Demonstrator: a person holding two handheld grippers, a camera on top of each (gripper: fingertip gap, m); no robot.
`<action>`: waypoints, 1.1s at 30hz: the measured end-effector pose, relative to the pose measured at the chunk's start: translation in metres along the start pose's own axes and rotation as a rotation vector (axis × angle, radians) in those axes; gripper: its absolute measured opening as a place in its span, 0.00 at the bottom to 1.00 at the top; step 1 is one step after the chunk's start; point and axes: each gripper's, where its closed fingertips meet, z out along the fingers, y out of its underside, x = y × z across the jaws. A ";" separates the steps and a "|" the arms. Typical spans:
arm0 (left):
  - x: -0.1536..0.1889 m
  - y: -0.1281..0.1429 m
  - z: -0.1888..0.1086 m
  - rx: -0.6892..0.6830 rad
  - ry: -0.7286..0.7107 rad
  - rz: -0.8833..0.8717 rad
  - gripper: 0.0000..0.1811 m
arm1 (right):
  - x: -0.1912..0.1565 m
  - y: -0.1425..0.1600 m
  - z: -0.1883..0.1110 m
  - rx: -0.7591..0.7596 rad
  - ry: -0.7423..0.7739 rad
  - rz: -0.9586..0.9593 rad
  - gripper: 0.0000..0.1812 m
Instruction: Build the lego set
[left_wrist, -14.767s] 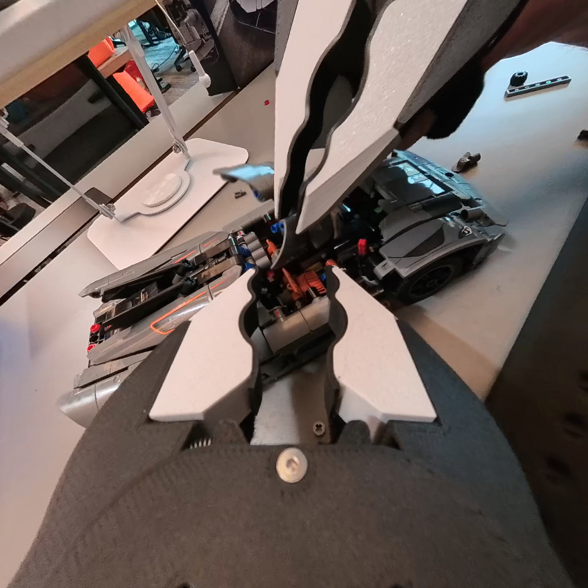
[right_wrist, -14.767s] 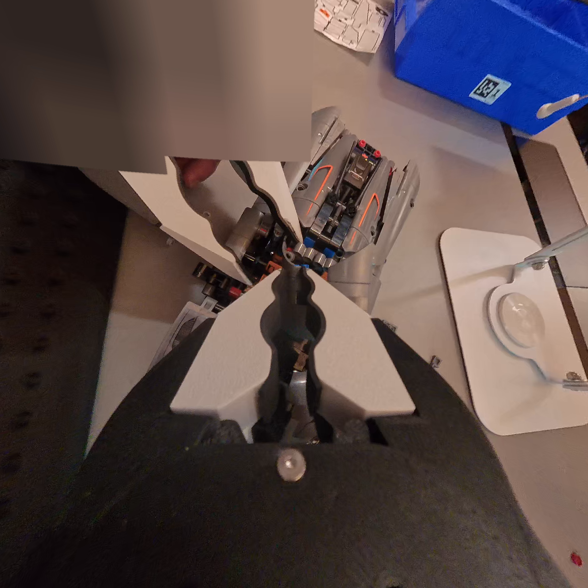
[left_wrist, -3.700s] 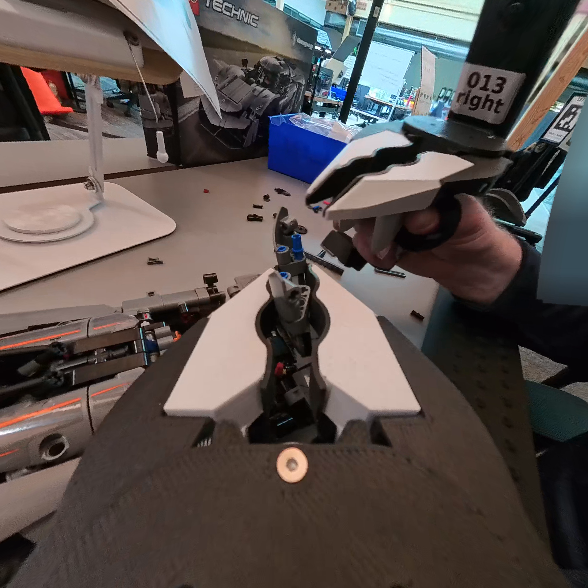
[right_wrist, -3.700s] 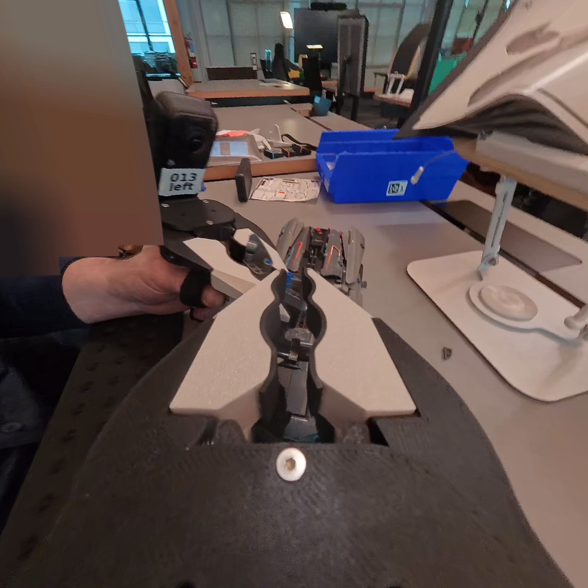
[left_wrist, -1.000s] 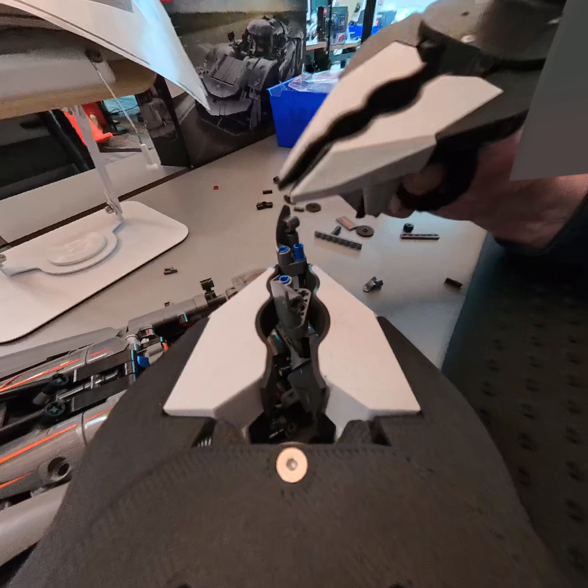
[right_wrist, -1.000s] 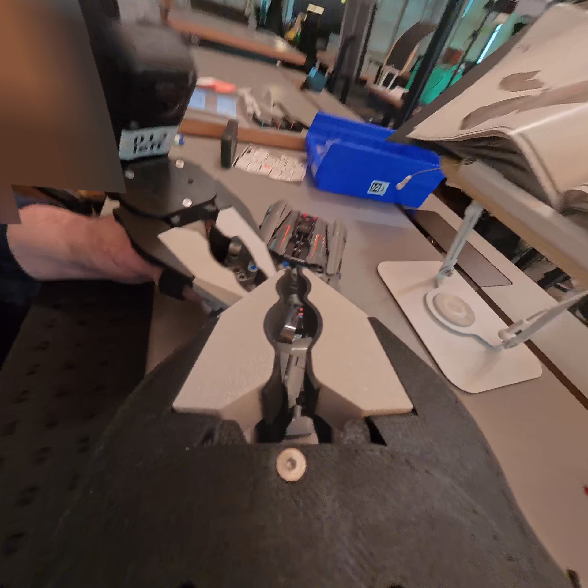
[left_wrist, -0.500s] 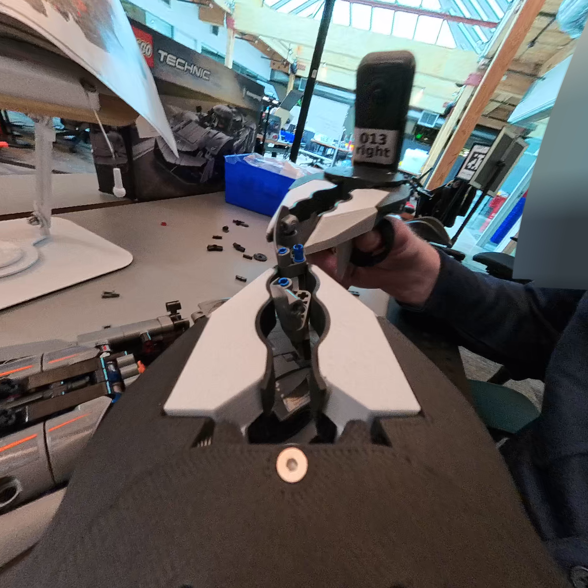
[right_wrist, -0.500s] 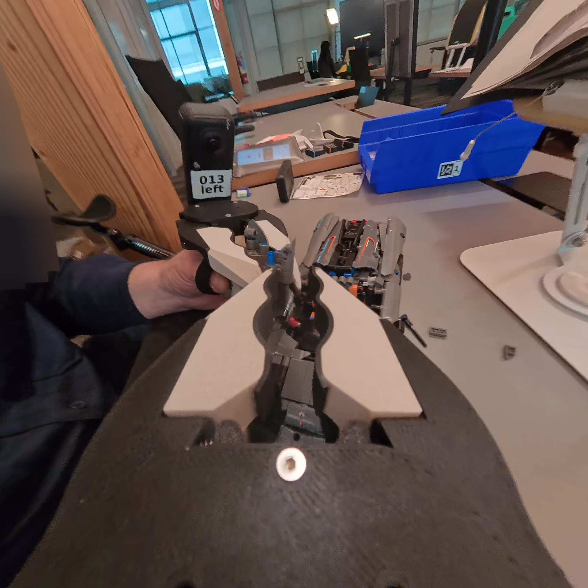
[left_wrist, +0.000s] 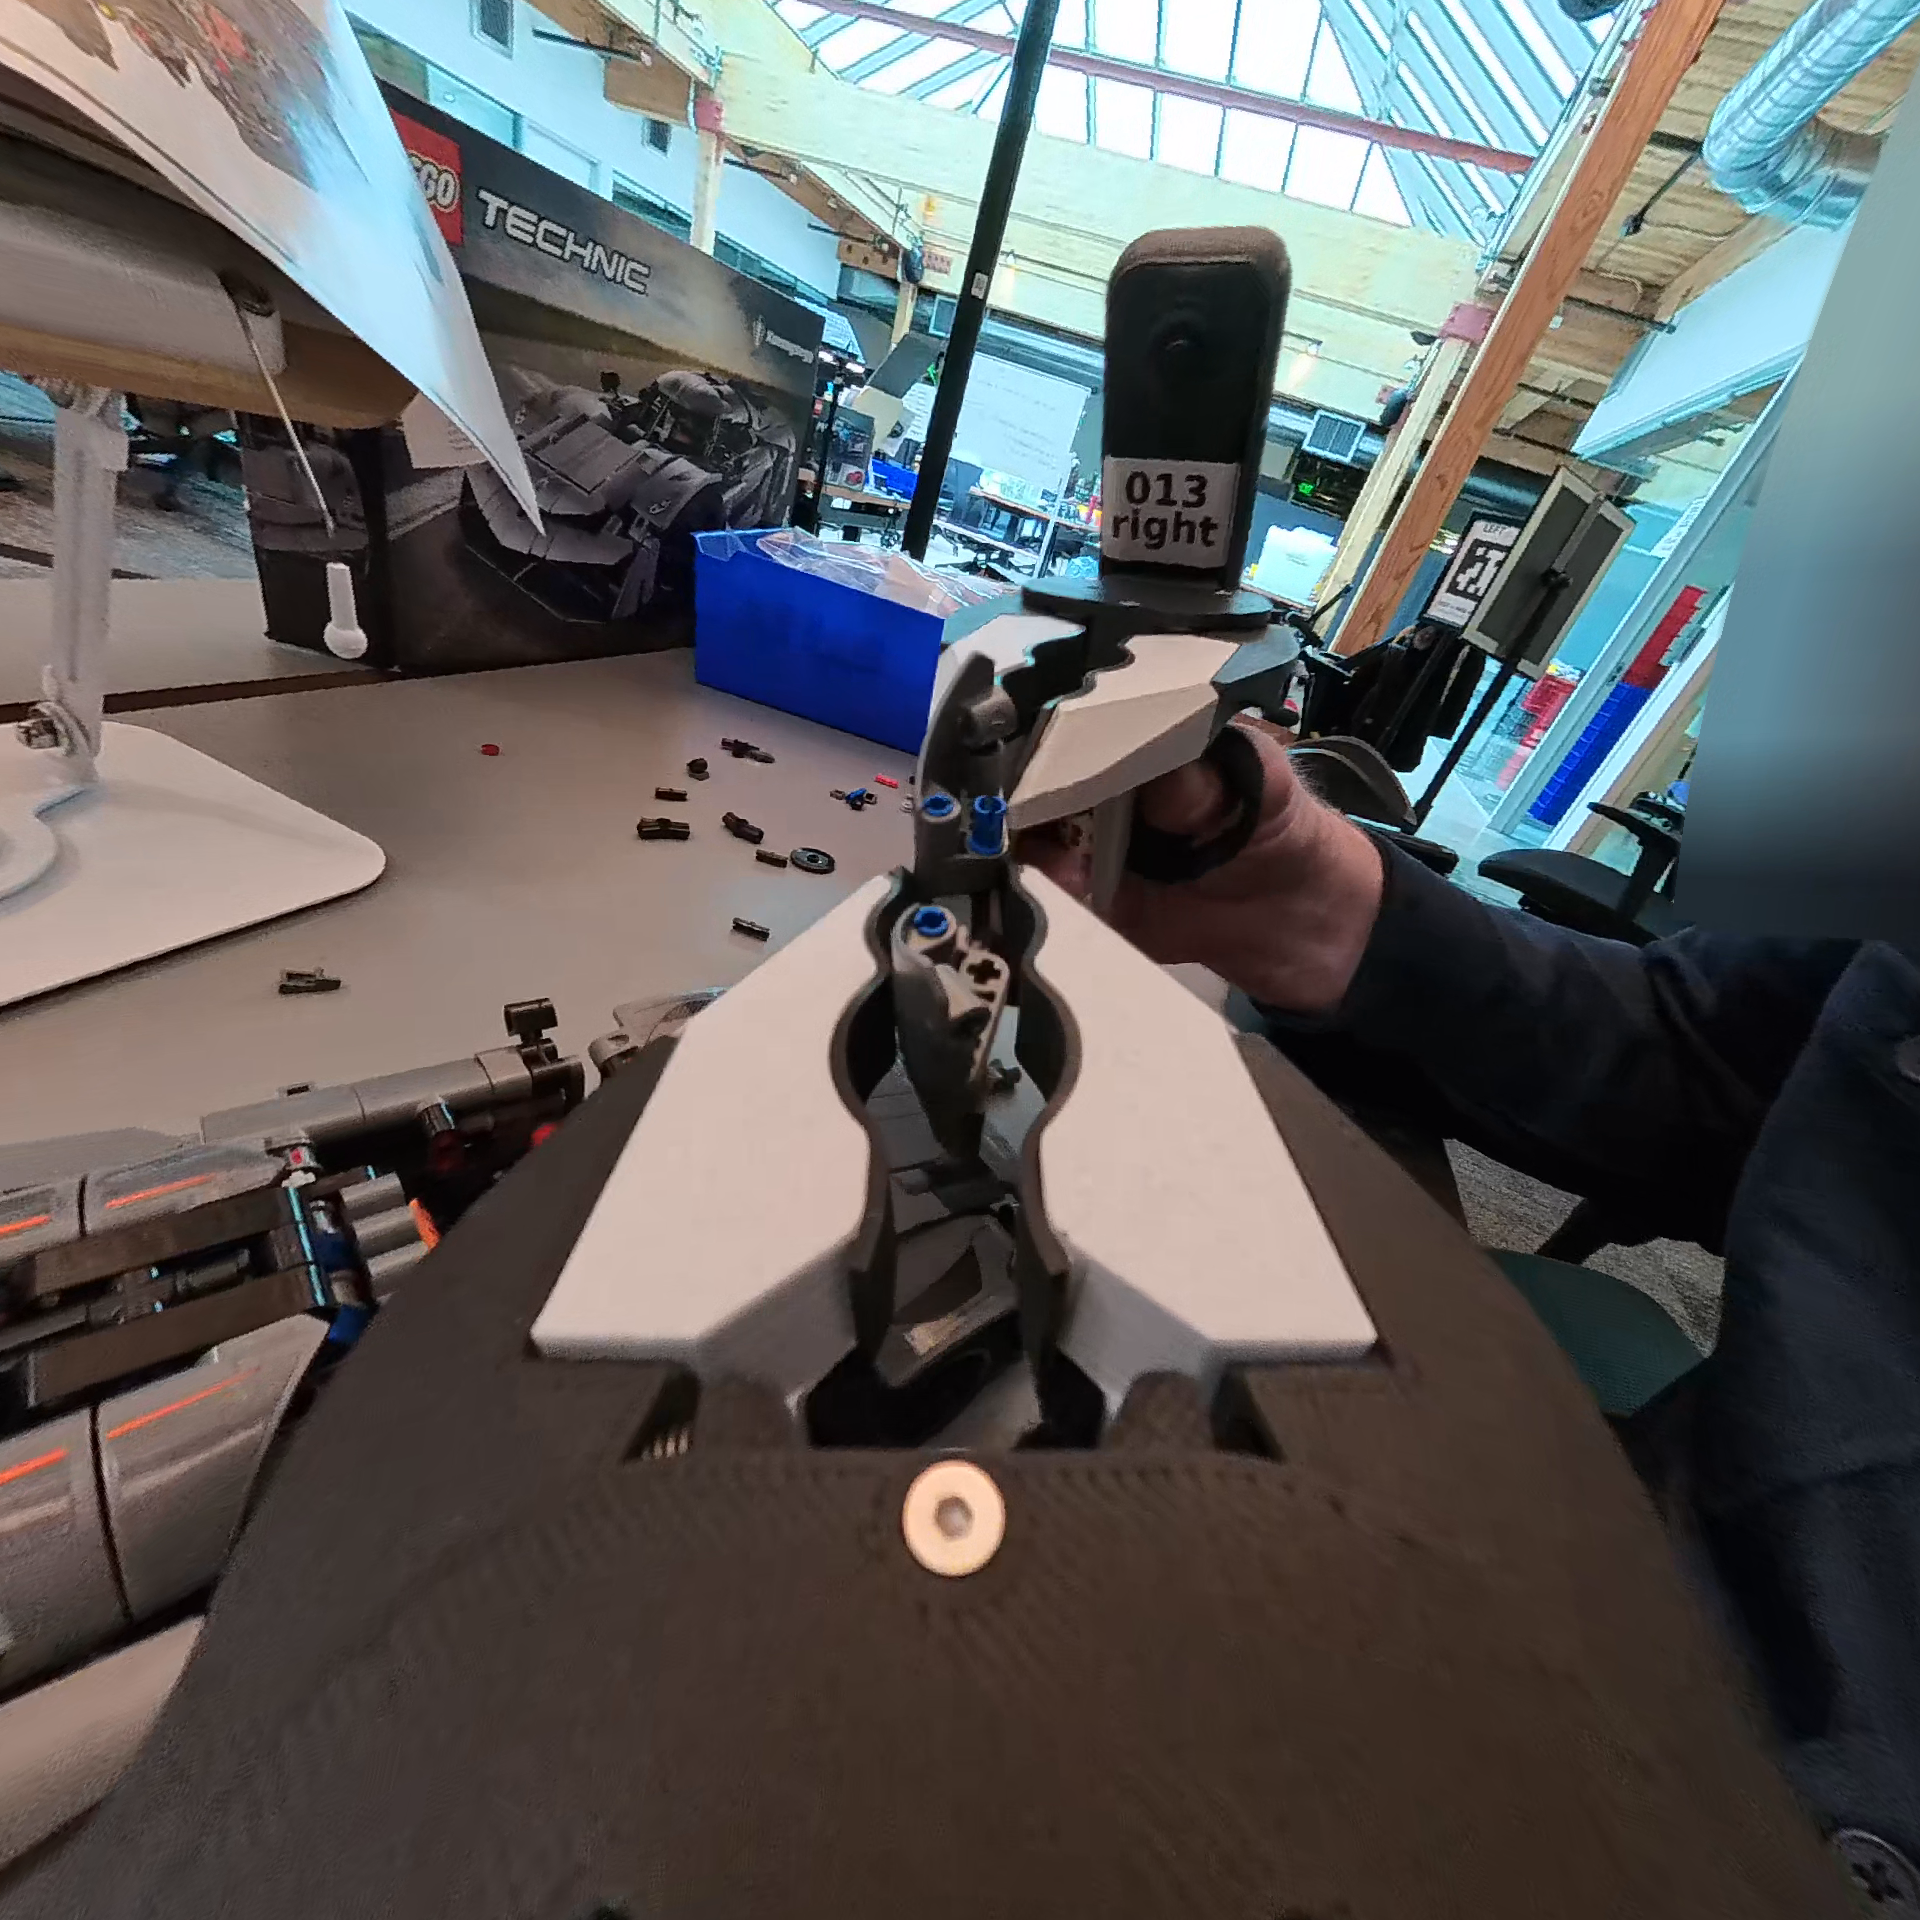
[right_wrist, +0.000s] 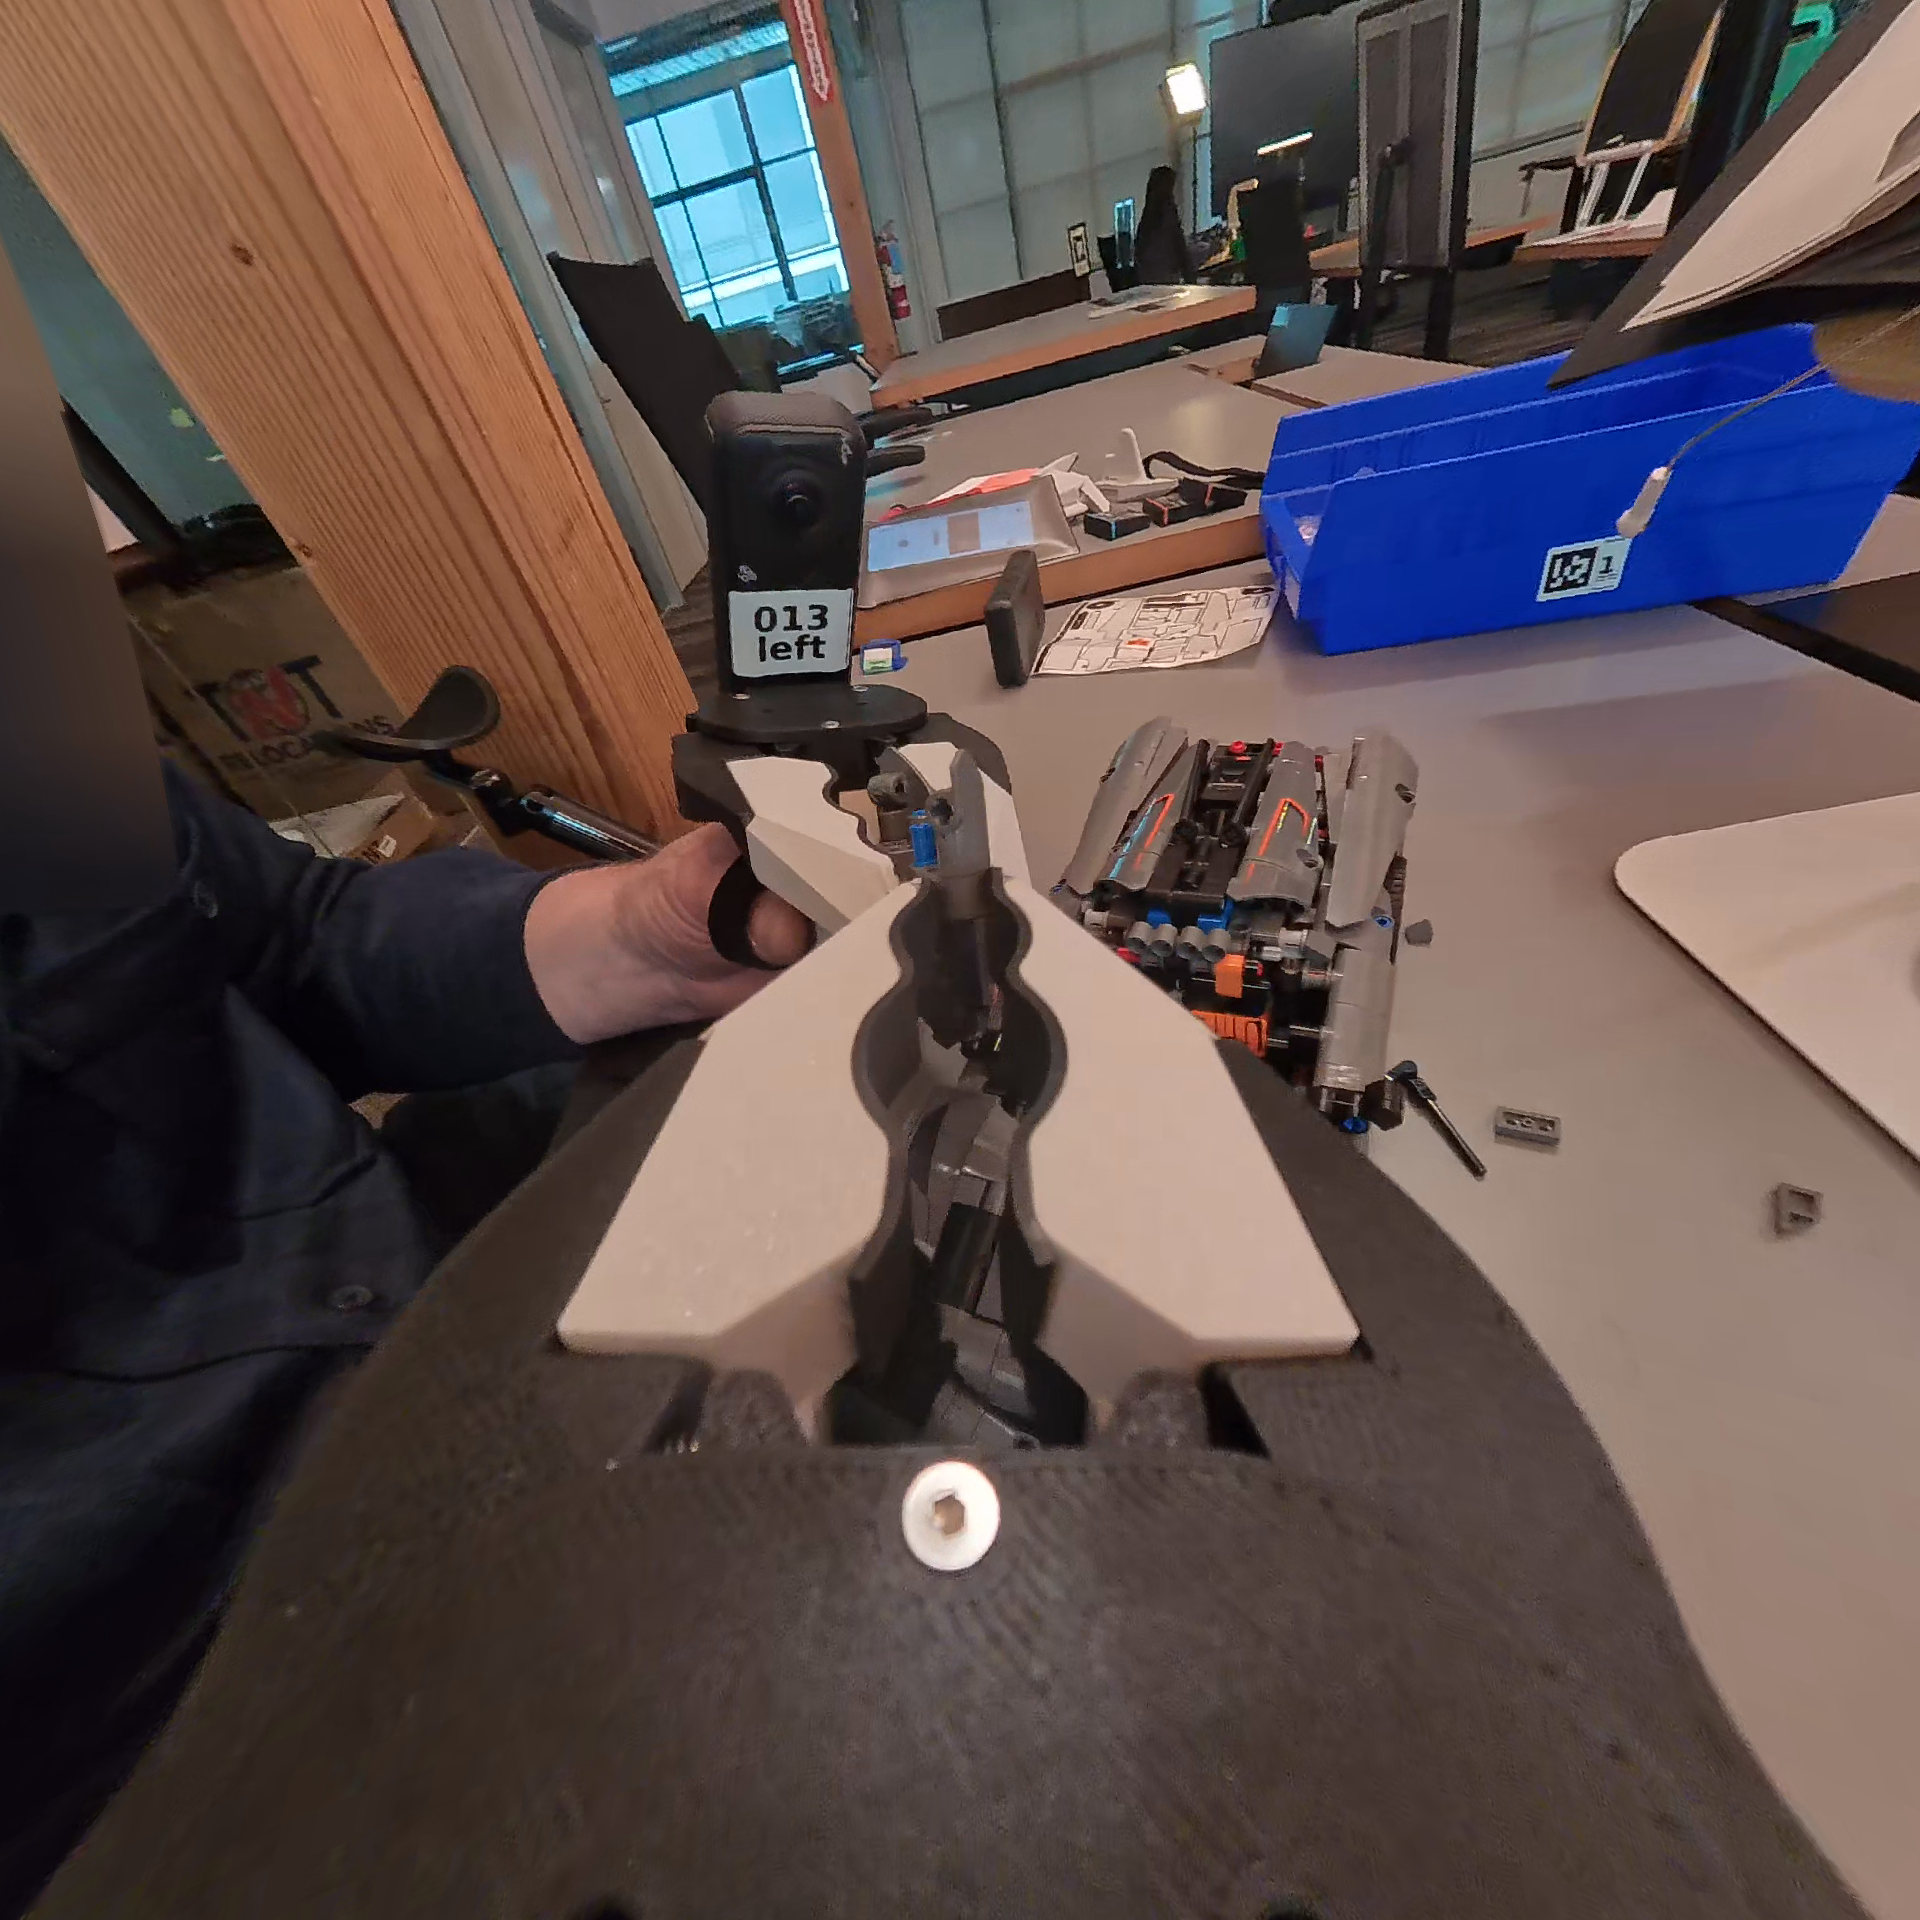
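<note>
My left gripper (left_wrist: 956, 888) is shut on a grey lego sub-assembly (left_wrist: 951, 997) with blue pins, held up in the air over the table edge. My right gripper (right_wrist: 964, 894) is shut on a grey lego part (right_wrist: 971, 862) that meets the left one tip to tip. The right gripper also shows in the left wrist view (left_wrist: 982, 717), touching the top of the sub-assembly. The left gripper also shows in the right wrist view (right_wrist: 925, 821). The grey lego car body (right_wrist: 1247, 842) with orange stripes lies on the table, and shows low left in the left wrist view (left_wrist: 187, 1288).
A blue bin (right_wrist: 1558, 499) and the set's box (left_wrist: 582, 416) stand at the back. A white stand base (left_wrist: 156, 862) sits on the table. Small loose parts (left_wrist: 727, 821) are scattered, some near the car (right_wrist: 1527, 1127). A wooden post (right_wrist: 364, 416) stands behind the left hand. Left and right tips are no more than a few centimetres apart.
Both grippers left the car body and rose with grey parts in them. In the last half second the two tips have closed in until the parts meet.
</note>
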 end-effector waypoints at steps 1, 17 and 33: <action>0.000 0.000 0.000 0.003 0.000 0.002 0.08 | 0.000 0.000 0.000 0.000 0.004 -0.005 0.03; -0.009 -0.012 -0.012 0.073 -0.040 -0.010 0.09 | 0.008 -0.005 -0.007 0.044 0.017 0.058 0.08; -0.035 -0.027 -0.044 0.135 -0.217 0.002 0.17 | 0.028 0.002 -0.003 -0.090 0.258 -0.176 0.04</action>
